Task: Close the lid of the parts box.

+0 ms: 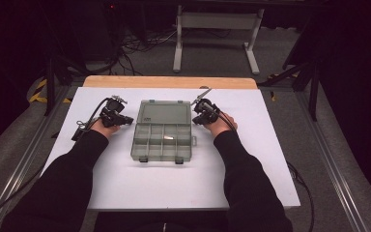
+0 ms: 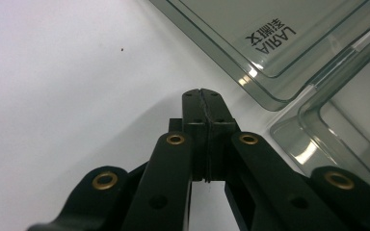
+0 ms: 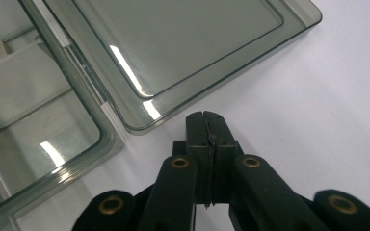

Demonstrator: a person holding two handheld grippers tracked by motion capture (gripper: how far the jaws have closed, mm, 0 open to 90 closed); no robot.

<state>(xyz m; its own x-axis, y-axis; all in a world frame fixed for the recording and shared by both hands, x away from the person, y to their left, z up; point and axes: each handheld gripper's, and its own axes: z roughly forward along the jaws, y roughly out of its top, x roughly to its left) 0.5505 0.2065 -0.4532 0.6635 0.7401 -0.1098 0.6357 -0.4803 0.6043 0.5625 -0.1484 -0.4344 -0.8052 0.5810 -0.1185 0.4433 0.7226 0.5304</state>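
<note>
Bench (image 1: 125,188): white sheet over a wooden top whose far edge shows as a pale strip; grey carpet floor all round, metal rails at both sides, cables and a white frame stand (image 1: 217,29) on the floor beyond.

Organiser box (image 1: 163,131): smoky clear plastic, centred on the bench, lid (image 1: 163,112) thrown back flat toward the far edge, compartmented tray (image 1: 162,142) nearer the person. One small pale item (image 1: 169,138) lies in a middle compartment.

Open room: bare white surface wide in front of the box and on both outer sides.

Left gripper (image 2: 203,94): jaws pressed together, holding nothing, tips just beside the lid's corner.

Right gripper (image 3: 205,118): jaws pressed together, holding nothing, tips just beside the lid's opposite corner.
</note>
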